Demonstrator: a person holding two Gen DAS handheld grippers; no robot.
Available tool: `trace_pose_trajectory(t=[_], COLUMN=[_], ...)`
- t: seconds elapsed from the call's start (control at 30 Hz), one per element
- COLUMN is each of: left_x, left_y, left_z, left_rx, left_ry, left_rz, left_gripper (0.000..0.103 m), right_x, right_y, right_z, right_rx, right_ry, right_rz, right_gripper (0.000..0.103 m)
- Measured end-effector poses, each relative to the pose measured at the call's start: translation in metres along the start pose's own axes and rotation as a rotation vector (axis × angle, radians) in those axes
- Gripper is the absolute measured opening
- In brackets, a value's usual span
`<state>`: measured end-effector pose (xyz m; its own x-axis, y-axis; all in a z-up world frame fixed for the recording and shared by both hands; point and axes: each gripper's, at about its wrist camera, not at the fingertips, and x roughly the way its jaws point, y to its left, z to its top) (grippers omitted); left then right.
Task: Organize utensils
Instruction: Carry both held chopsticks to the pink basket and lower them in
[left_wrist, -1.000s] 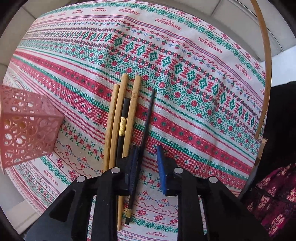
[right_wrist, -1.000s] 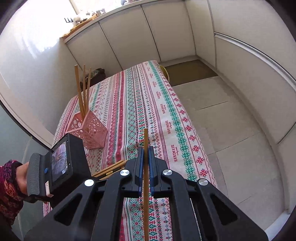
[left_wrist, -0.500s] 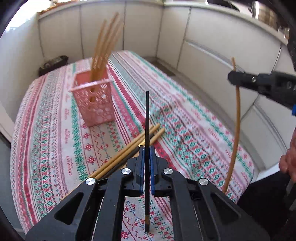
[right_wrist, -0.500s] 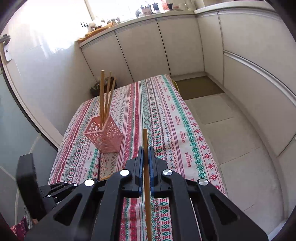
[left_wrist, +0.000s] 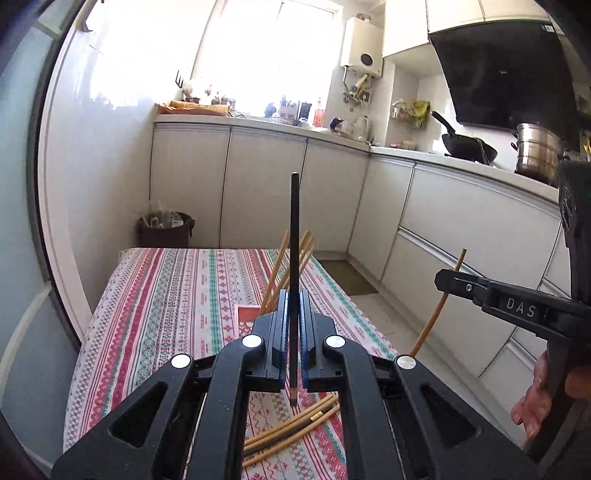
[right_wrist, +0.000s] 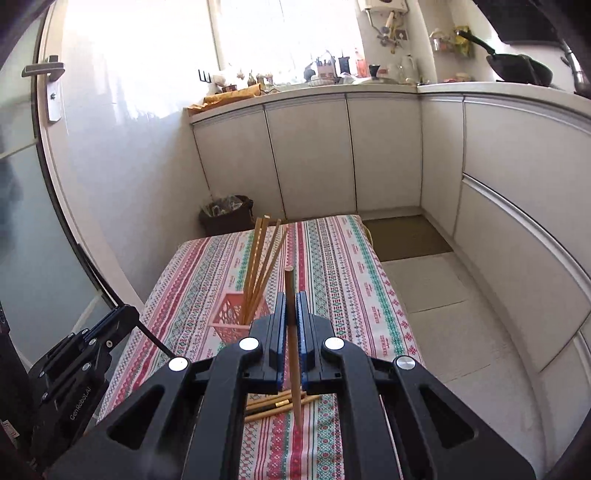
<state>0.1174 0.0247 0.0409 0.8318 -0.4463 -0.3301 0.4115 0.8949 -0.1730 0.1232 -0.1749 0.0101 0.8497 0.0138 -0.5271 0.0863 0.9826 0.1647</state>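
- The left hand-held gripper (left_wrist: 293, 299) is closed tight on a black chopstick (left_wrist: 294, 236), which stands upright between its blue pads; the upper end rises well above the fingertips and the lower end hangs just under the jaws.
- The right hand-held gripper (right_wrist: 290, 301) is likewise clamped on a wooden chopstick (right_wrist: 291, 332), held nearly upright, its blunt top above the fingertips and its thin end pointing down toward the cloth.
- In the left wrist view the right hand-held gripper (left_wrist: 447, 278) shows from the side at the right edge, with its wooden chopstick (left_wrist: 434, 317) slanting through the jaw tips and a hand (left_wrist: 535, 402) on the grip below.
- In the right wrist view the left hand-held gripper (right_wrist: 122, 317) shows at lower left, the black chopstick (right_wrist: 155, 339) sticking out of it at a slant.
- A pink perforated holder (right_wrist: 236, 319) stands on the surface (right_wrist: 332, 266), which is covered by a striped patterned cloth; several wooden chopsticks (right_wrist: 258, 266) lean inside it. It lies just ahead and left of the right fingertips, and is largely hidden behind the left gripper's fingers in the left view (left_wrist: 247, 314).
- A loose bundle of chopsticks (left_wrist: 295, 424), wooden ones and a dark one with a gold band, lies flat on the cloth below both grippers, nearer than the holder.
- Both held chopsticks are clear of the cloth and of the holder.
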Motion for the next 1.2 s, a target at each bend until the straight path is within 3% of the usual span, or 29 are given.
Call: trace_pose_trajectory(t=[0.13, 0.47, 0.6, 0.73, 0.8, 0.9, 1.2], left_x=[0.010, 0.055, 0.086, 0.119, 0.128, 0.123, 0.087], left_y=[0.013, 0.020, 0.033, 0.046, 0.051, 0.054, 0.057], left_z=[0.014, 0.050, 0.046, 0.027, 0.018, 0.019, 0.044], left_rx=[-0.039, -0.012, -0.022, -0.046, -0.066, -0.089, -0.104], left_ry=[-0.035, -0.090, -0.070, 0.012, 0.050, 0.051, -0.054], left_rz=[0.002, 0.035, 0.060, 0.067, 0.054, 0.045, 0.135], left_gripper=[0.004, 0.004, 0.004, 0.006, 0.013, 0.024, 0.027], right_x=[-0.005, 0.014, 0.031, 0.048, 0.056, 0.064, 0.077], right_y=[0.004, 0.025, 0.031, 0.034, 0.036, 0.040, 0.048], right_z=[0.029, 0.076, 0.083, 0.085, 0.084, 0.083, 0.078], right_rx=[0.009, -0.014, -0.026, -0.021, -0.021, -0.025, -0.031], right_ry=[-0.035, -0.115, -0.127, -0.120, -0.118, -0.118, -0.136], right_rz=[0.029, 0.073, 0.084, 0.100, 0.105, 0.106, 0.094], right_gripper=[0.005, 0.006, 0.006, 0.006, 0.006, 0.006, 0.006])
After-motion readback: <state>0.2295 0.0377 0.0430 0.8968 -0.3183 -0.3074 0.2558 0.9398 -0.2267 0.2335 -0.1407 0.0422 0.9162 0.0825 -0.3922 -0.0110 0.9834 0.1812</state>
